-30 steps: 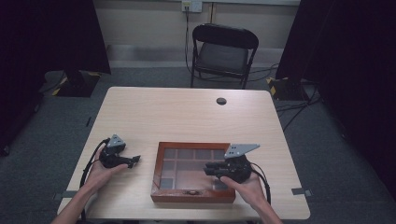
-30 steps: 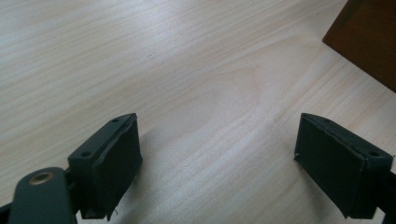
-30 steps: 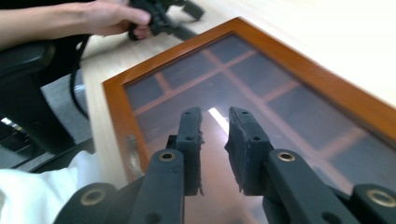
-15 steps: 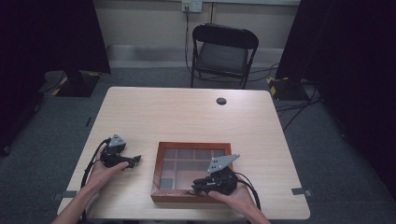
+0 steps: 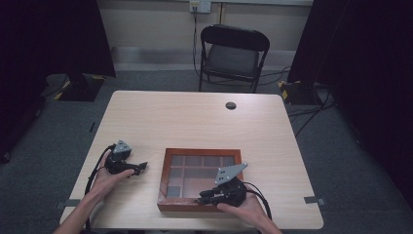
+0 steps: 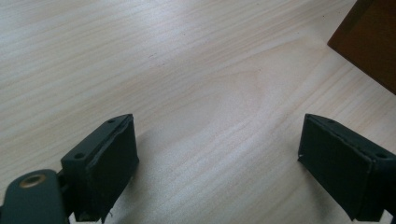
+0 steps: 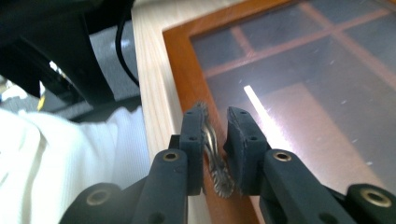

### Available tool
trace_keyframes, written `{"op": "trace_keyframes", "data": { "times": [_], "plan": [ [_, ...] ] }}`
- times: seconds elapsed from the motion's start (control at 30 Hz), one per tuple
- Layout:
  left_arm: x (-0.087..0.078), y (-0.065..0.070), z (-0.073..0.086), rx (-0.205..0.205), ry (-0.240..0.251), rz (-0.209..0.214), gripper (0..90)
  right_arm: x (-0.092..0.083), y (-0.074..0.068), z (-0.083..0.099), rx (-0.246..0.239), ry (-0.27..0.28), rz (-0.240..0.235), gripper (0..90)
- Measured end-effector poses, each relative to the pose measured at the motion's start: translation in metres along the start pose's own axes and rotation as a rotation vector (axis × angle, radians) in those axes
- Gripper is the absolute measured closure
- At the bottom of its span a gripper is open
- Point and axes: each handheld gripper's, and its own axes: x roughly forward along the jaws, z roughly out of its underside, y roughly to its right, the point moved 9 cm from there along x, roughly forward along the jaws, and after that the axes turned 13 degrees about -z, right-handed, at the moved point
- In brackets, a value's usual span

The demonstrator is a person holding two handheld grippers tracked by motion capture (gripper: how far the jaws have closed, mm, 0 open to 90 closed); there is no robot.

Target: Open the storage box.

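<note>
Opening the glass-lidded box by its front clasp

The table (image 5: 195, 117) carried one large thing, a wooden box (image 5: 200, 154) with a glass lid (image 7: 299, 84), which sat near the table's front edge, right of its middle. Through the glass the wooden dividers of several compartments showed; whether anything lay in them could not be told.

The right gripper (image 5: 203, 198) lay at the box's front edge, near its right front corner. In the right gripper view its jaws stood nearly pressed together, pinching a small metal clasp (image 7: 212, 149) with a toothed rim fixed on the lid's front frame. The left gripper (image 5: 141, 167) rested on bare tabletop near the table's left edge, just short of the box's left side, its jaws spread wide and holding nothing.

The step in hand looked to be lifting the lid by that clasp. To do it well, the pinch should sit square on the clasp so the thin metal does not twist out, and the pull should arc up and back around the rear hinge line, not straight toward the person. The idle left gripper could press on the box's left wall if the whole box begins to tip or slide

No brand, label or readable writing appeared on the box, the table or the grippers
</note>
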Motion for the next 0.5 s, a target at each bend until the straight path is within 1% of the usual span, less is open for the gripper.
{"op": "trace_keyframes", "data": {
  "times": [0.03,0.1,0.13,0.17,0.2,0.3,0.4,0.47,0.5],
  "plan": [
    [0.0,0.0,0.0,-0.002,0.001,-0.002,11.0,0.002,-0.002,-0.001,0.001,0.006,-0.009,79.9],
    [0.0,0.0,0.0,-0.002,0.001,-0.001,11.5,0.002,-0.001,0.0,-0.003,0.003,-0.006,80.6],
    [0.0,0.0,0.0,-0.003,0.0,-0.002,11.5,0.002,-0.002,0.0,-0.001,0.003,-0.012,81.3],
    [-0.001,0.0,-0.001,-0.005,0.001,-0.005,13.5,0.002,-0.001,0.0,-0.001,0.008,-0.017,81.7],
    [-0.002,0.0,-0.001,-0.004,-0.003,0.004,15.6,0.002,-0.002,0.0,-0.007,0.007,-0.014,82.1],
    [-0.003,0.002,0.0,-0.008,-0.008,0.017,16.7,0.002,-0.002,-0.001,-0.014,-0.004,-0.011,82.3],
    [-0.006,0.006,-0.001,0.003,-0.017,0.035,18.7,0.002,-0.002,-0.001,-0.007,-0.009,-0.016,82.4],
    [-0.009,0.008,-0.004,0.001,0.001,0.04,19.6,0.002,-0.002,-0.001,-0.009,-0.012,-0.017,82.5],
    [-0.013,0.01,-0.009,-0.019,0.027,0.045,20.3,0.001,-0.001,-0.001,-0.018,-0.025,-0.01,82.5]
  ]
}}
